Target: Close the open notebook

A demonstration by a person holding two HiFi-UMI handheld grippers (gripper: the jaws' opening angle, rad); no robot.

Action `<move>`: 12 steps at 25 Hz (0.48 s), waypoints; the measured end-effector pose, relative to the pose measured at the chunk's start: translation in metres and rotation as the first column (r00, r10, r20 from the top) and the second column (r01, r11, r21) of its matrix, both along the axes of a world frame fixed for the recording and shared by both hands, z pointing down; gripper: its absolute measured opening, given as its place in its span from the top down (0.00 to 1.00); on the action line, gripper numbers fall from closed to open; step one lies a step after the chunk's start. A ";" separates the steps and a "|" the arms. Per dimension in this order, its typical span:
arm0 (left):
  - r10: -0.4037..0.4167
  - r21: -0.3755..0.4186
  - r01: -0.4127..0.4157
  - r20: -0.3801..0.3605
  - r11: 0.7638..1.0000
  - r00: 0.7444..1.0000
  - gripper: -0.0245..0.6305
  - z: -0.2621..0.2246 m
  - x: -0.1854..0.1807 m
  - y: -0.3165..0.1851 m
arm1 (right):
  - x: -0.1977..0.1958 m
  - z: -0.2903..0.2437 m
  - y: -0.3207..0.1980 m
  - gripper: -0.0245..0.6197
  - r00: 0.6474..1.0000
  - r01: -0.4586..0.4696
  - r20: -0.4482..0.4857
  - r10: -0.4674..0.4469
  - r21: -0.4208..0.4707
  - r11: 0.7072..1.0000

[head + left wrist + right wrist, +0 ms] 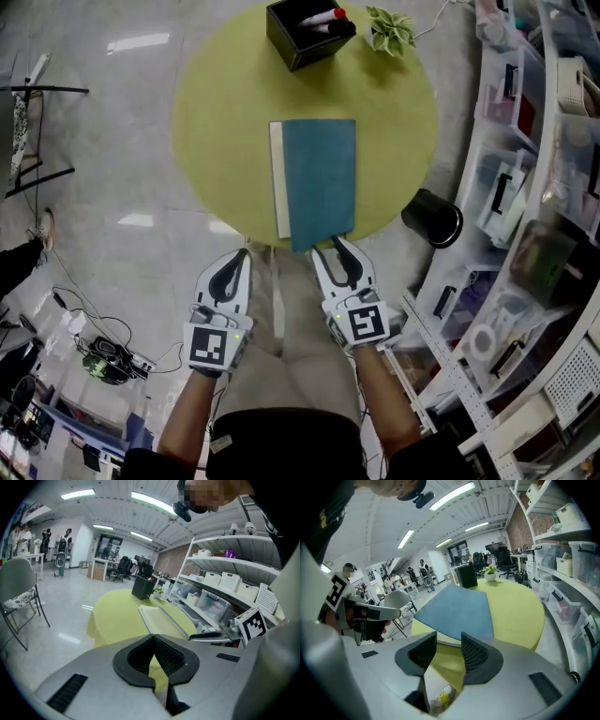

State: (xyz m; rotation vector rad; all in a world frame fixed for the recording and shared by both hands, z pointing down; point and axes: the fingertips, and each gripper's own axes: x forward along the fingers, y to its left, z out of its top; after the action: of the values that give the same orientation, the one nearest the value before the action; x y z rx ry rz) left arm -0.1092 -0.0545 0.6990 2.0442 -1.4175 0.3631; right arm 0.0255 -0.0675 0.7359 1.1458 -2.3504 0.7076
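Head view: steeply down over the table (pixel 216 122); gripper views: low by its near edge, facing across; notebook (pixel 319 178) shared.

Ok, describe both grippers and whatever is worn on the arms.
The left gripper and right gripper match: pale grey shells, black jaws lined with mesh-textured pads, dark slots behind. Each carries a cube with black-and-white square markers. No sleeves cover the forearms.

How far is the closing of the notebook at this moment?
Done: the blue-covered notebook lies shut on the round yellow-green table. In hand: nothing; the right gripper is at its near edge, jaws apart and empty; the left gripper has its jaws together. Left: probably only pulling back.
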 end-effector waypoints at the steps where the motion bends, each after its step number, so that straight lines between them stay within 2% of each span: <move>1: -0.002 0.000 0.002 0.000 1.000 1.000 0.94 0.000 -0.001 0.000 | -0.004 0.001 0.001 0.70 1.000 0.014 0.002 -0.014 -0.007 1.000; 12: -0.013 -0.001 0.013 -0.002 1.000 1.000 0.94 0.002 -0.005 0.004 | -0.029 0.006 -0.007 0.66 0.998 0.054 0.032 -0.053 -0.023 0.998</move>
State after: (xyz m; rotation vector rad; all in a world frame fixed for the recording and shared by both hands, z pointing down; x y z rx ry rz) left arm -0.1143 -0.0509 0.7012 2.0329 -1.4280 0.3558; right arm -0.0037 -0.0740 0.7422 1.0649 -2.3827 0.7377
